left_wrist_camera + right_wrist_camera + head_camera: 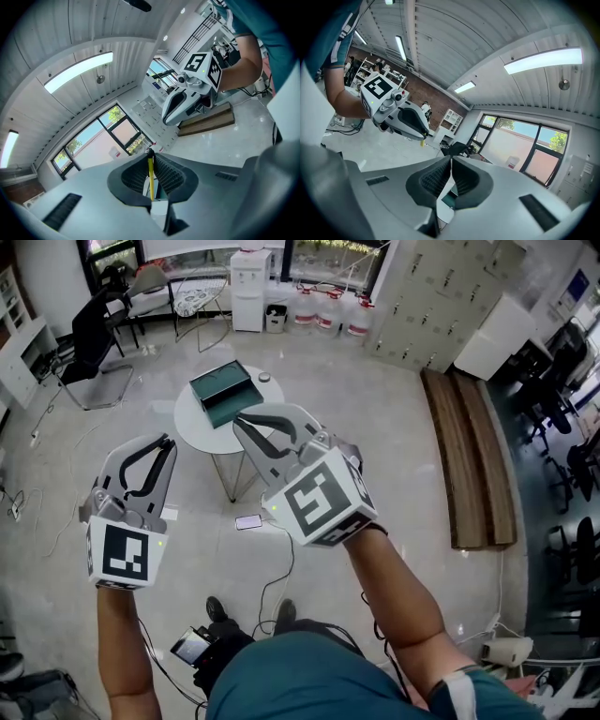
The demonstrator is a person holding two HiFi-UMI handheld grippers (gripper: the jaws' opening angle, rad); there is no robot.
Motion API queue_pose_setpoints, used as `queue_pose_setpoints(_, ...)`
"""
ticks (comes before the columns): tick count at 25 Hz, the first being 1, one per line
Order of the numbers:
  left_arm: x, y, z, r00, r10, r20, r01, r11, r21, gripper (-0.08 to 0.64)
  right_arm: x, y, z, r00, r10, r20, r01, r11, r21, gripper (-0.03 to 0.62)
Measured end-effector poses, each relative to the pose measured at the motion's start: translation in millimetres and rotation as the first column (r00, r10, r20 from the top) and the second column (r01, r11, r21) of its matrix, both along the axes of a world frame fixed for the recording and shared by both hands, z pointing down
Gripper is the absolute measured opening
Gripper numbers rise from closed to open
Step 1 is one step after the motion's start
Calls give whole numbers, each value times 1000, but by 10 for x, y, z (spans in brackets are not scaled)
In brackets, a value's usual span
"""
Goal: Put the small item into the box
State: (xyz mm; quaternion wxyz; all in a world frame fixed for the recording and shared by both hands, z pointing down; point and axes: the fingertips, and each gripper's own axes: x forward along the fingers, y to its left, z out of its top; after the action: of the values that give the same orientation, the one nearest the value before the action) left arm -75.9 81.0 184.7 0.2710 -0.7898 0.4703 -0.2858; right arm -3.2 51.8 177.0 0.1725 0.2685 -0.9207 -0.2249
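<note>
Your left hand-held gripper (150, 161) is clamped shut on a thin yellow item (151, 180), which runs lengthwise between its pads. Your right hand-held gripper (451, 161) has its jaws pressed together with nothing between them. The green box (225, 395) sits on the round worktop (202, 427), ahead of both hand-held grippers and apart from the item.

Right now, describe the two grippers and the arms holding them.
The left gripper and the right gripper are both light grey shells. Each has two tapering jaws lined with black ribbed pads. Each also carries a white cube printed with black square markers and showing a small green light. The person's forearms are bare, and a teal short-sleeved shirt shows below.
</note>
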Motion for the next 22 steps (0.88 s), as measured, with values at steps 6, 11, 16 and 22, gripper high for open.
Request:
queue_pose_setpoints(6, -6, -337, 38, 997, 79, -16, -79, 997, 7, 52, 34, -270, 102, 997, 76, -18, -77, 997, -7, 40)
queue_pose_setpoints(11, -23, -638, 72, 988, 150, -29, -150, 989, -4, 54, 17, -473, 114, 988, 152, -18, -152, 988, -23, 40)
queue_pose_setpoints(16, -31, -940, 23, 971, 237, -40, -237, 972, 7, 54, -20, -685, 82, 973, 229, -30, -230, 973, -17, 40)
queue_pose_setpoints(22, -158, -1213, 11, 955, 295, -42, -295, 955, 13, 52, -128, -902, 88, 956, 291, -29, -292, 956, -18, 40)
